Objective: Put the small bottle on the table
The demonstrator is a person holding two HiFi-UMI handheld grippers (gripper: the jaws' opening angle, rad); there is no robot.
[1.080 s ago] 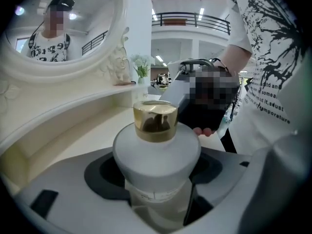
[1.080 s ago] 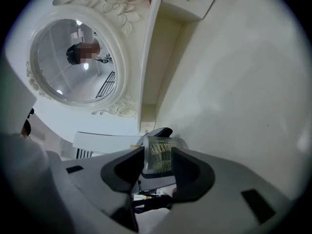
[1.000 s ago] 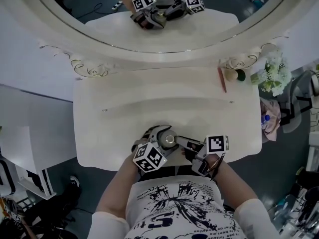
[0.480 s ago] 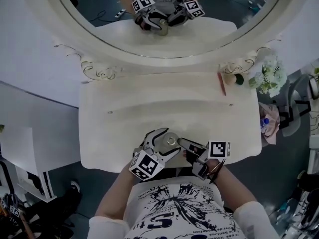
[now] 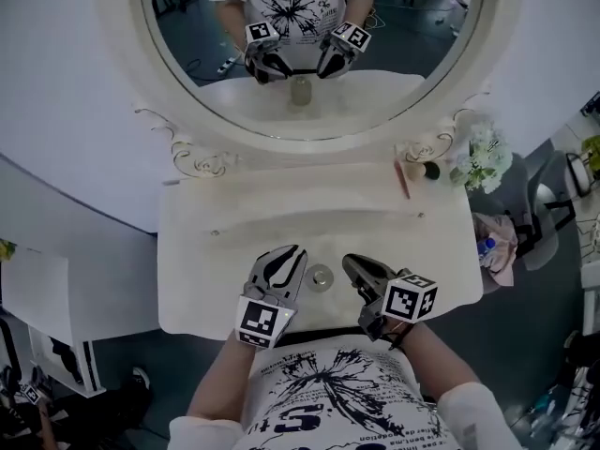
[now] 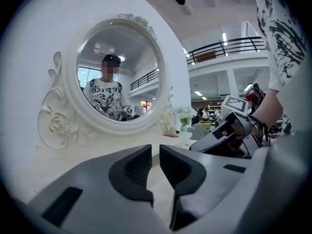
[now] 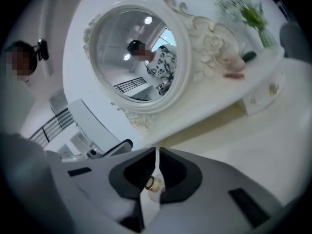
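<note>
As left hand-held gripper (image 5: 289, 253) and right hand-held gripper (image 5: 352, 263) are closing empty, the small clear gold-collared bottle (image 5: 320, 277) on the white bench (image 5: 225, 242) looks light, slick, fragile: best gripped round its body.

Items shown — desk (image 5: 234, 279): 1 | oval mirror (image 5: 314, 131): 1 | small bottle (image 5: 320, 277): 1 | pink stick (image 5: 401, 178): 1 | round-headed brush (image 5: 422, 170): 1 | bunch of white flowers (image 5: 480, 156): 1 | person (image 5: 328, 392): 1

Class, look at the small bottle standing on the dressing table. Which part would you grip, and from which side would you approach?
Grip the small bottle around its round body, below its top, with the jaws level. It stands upright near the front edge of the dressing table, so coming in from the front is probably best; the mirror closes off the back.
</note>
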